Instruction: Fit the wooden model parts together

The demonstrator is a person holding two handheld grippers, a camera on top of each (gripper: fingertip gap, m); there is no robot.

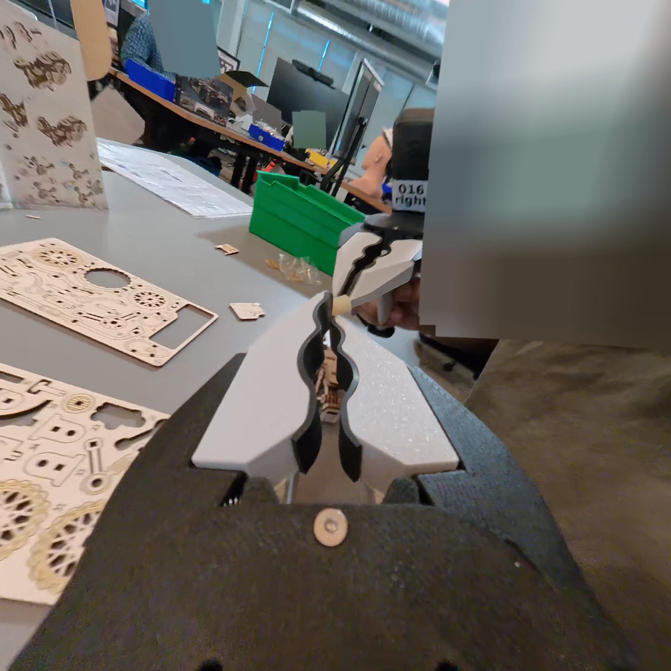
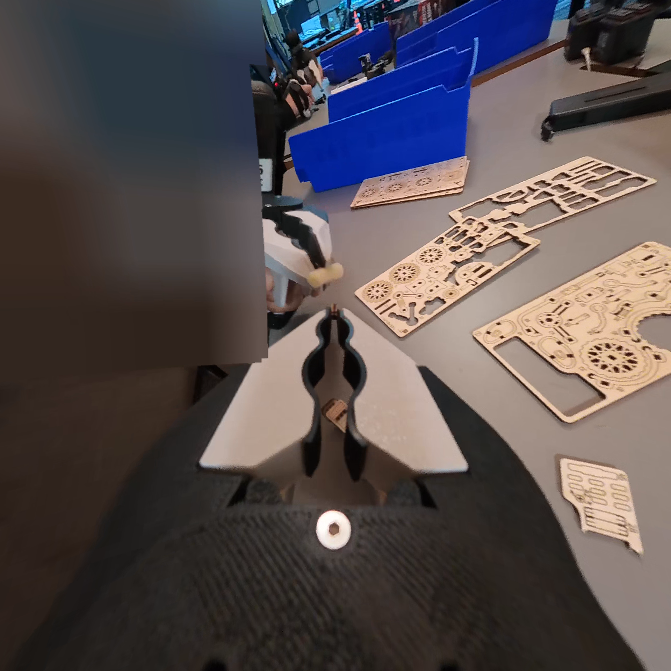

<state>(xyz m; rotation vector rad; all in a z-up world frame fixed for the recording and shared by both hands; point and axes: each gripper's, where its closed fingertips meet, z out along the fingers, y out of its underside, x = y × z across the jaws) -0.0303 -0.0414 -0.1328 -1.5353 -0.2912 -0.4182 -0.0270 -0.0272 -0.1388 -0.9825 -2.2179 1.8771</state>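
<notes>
Wooden sheets point(image 2: 446, 274) surround both closed hand-held grippers point(image 1: 328, 303) point(image 2: 333, 313), each pinching a small part.

Left wrist view: camera mounted behind the left gripper point(image 1: 328, 308), looking forward along its fingers, low and close over the grey table point(image 1: 152, 232). It faces across the table toward a green bin point(image 1: 297, 225) and far desks, with the right gripper point(image 1: 343, 301) near its fingertips.

Right wrist view: camera behind the right gripper point(image 2: 333, 314), equally low, facing the opposite way toward blue bins point(image 2: 381, 145).

Shared field: the table surface, the cut-out wooden sheets point(image 2: 446, 272), and each opposing gripper, here the left gripper point(image 2: 323, 276).
</notes>
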